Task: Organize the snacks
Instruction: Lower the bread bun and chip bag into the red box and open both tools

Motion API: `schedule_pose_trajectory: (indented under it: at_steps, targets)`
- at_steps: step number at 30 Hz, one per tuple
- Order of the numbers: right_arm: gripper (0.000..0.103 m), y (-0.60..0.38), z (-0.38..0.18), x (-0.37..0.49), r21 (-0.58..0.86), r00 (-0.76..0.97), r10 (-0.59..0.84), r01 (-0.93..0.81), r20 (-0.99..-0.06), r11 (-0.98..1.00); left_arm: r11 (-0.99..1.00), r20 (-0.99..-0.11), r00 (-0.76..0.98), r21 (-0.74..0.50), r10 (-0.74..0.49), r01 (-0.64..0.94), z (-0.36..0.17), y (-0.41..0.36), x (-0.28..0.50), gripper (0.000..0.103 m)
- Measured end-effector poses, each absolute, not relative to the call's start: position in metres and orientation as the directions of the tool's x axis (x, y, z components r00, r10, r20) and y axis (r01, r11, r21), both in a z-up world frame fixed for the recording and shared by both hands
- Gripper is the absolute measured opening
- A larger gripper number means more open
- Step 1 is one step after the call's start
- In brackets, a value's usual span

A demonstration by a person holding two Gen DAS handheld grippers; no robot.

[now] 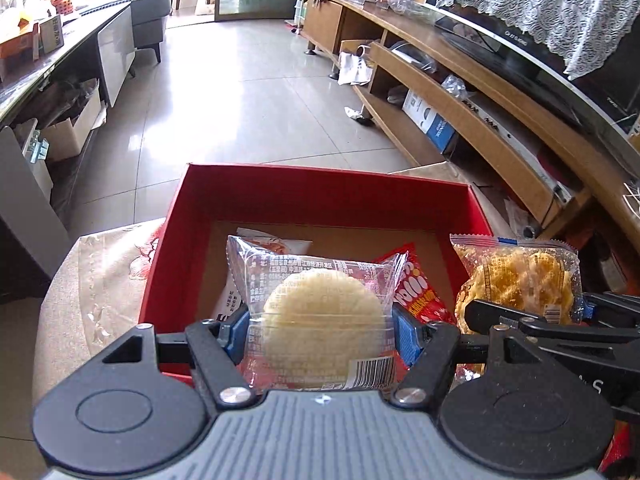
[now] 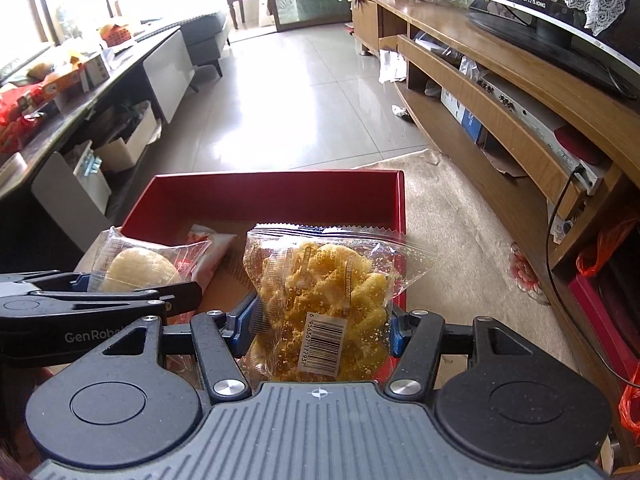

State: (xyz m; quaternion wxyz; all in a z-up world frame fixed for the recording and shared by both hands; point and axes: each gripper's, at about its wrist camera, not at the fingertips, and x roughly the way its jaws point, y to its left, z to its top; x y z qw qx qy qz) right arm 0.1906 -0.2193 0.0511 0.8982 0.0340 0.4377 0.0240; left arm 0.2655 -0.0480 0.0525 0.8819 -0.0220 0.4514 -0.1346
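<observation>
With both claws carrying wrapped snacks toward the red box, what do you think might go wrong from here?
1. The two claws travel close side by side; the left claw and right claw might bump, or the packets snag.
2. The right claw pinches a bag of crumbly golden pastry; more squeeze may crush it.
3. The pale round cake may land on the packets already in the red box and pile up untidily.
</observation>
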Motion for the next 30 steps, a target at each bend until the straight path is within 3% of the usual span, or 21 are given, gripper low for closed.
schedule_pose_trajectory:
  at_steps: [30]
  targets:
    - [0.07,-0.212,0.011,0.233,0.039,0.555,0.031,0.004,-0.831,0.999,0.985,-0.846,0.509,-0.099,-0.159,0.144,0.012,-0.052,0.297,0.06]
